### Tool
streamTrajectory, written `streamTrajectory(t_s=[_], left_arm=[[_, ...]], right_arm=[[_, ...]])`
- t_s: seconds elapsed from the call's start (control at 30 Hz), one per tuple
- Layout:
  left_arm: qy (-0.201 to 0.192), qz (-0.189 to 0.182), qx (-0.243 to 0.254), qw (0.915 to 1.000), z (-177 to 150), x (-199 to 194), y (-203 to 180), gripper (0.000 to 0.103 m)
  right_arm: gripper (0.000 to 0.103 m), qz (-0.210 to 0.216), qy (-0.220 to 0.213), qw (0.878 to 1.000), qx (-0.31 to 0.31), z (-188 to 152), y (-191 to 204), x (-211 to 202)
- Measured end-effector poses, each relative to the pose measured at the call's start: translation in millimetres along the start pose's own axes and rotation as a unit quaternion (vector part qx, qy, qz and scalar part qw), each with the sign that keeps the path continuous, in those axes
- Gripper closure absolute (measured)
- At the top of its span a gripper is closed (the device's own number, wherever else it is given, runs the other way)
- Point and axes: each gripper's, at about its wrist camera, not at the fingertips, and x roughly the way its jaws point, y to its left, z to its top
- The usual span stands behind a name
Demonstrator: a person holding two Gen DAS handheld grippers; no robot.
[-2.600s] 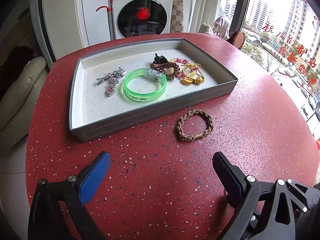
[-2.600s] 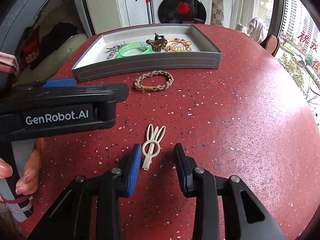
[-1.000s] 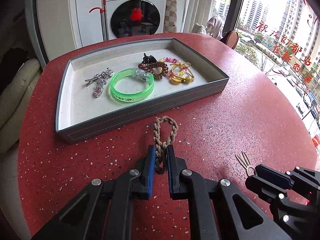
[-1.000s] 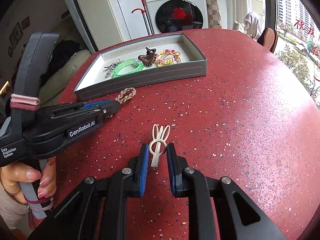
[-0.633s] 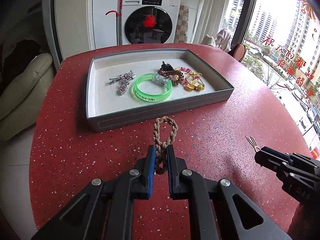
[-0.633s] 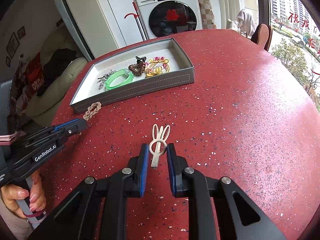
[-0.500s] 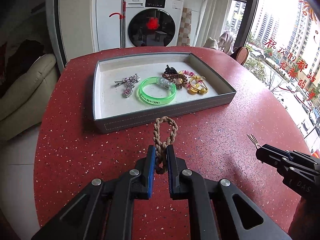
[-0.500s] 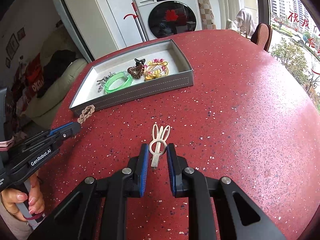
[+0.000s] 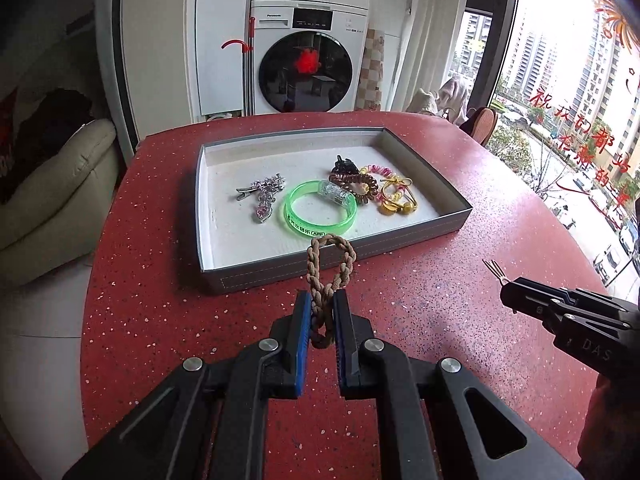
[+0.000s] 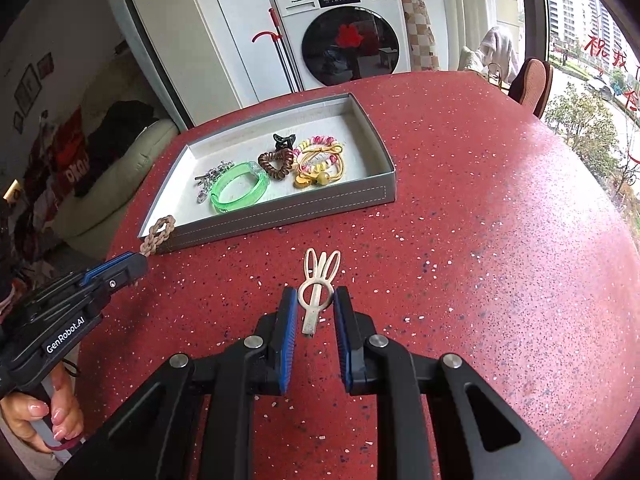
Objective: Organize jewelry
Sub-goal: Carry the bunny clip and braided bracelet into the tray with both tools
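Both clamped: left gripper [image 9: 320,312] on braided brown cord loop [image 9: 329,264], right gripper [image 10: 316,308] on cream rabbit-eared metal clip [image 10: 318,280]; could snag grey tray's [image 9: 332,262] near edge, slipping free.

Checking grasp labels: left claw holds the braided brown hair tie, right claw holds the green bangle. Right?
Half right. The left claw does hold the braided brown hair tie, but the right claw grips a cream bunny-ear hair clip, as the right wrist view shows. The green bangle lies in the grey tray.
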Motion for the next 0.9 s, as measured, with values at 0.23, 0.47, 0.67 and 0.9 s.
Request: streamTrajectory(t_s=[0.23, 0.47, 0.67, 0.9], left_arm=[[-0.011, 0.005, -0.002, 0.9999, 16, 2, 7, 0.074], [-0.010, 0.013, -0.012, 0.9998, 31, 14, 21, 0.074], [-0.007, 0.019, -0.011, 0.9997, 42, 26, 27, 0.074], [-0.004, 0.025, -0.013, 0.9996, 52, 38, 32, 0.074]], right_arm=[[0.083, 0.003, -0.004, 1.000, -0.001, 21, -1, 4], [0.083, 0.003, -0.013, 1.000, -0.014, 46, 0, 8], [0.083, 0.007, -0.015, 1.000, -0.019, 66, 1, 16], [0.083, 0.014, -0.011, 1.000, -0.020, 89, 1, 31]])
